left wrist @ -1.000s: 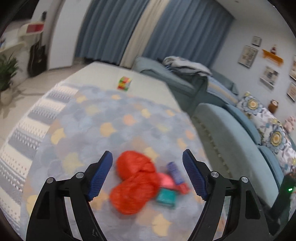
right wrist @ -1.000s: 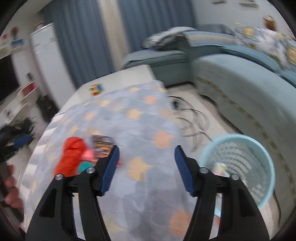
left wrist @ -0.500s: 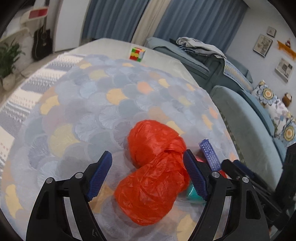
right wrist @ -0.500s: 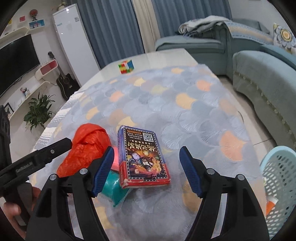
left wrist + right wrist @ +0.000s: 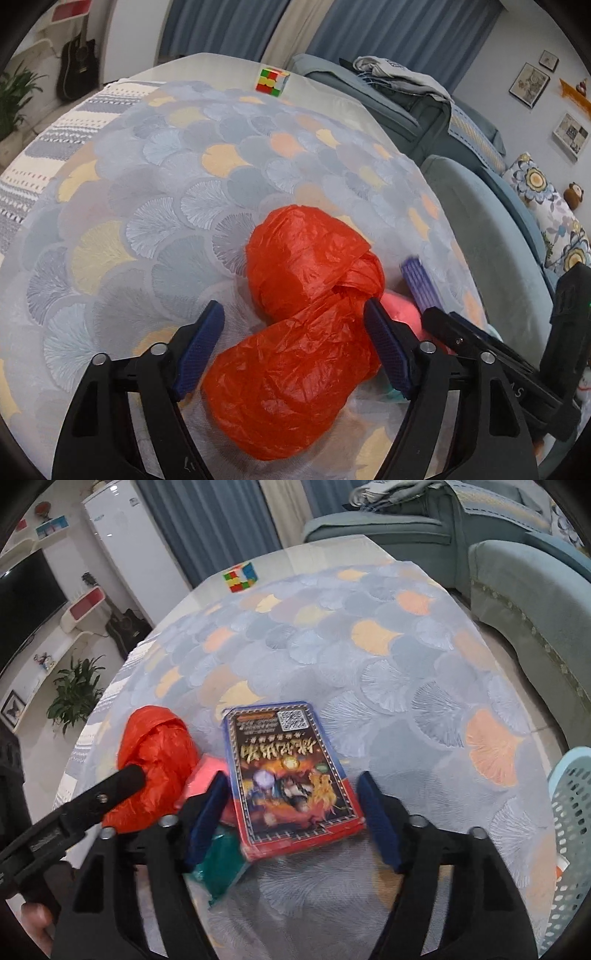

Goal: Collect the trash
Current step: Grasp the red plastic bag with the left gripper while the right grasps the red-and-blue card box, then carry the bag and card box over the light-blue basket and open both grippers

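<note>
Two grippers are held over trash on the desk (image 5: 155,206), jaws spread.

The left gripper (image 5: 293,350) is placed astride the red plastic bag (image 5: 295,332); the right gripper (image 5: 291,821) flanks the card box (image 5: 288,771), just right of that bag. A blue basket (image 5: 570,823) is seen further right.

Crinkled glossy plastic bag (image 5: 295,332), glossy printed card box (image 5: 291,771), soft woven tablecloth (image 5: 147,206)
</note>
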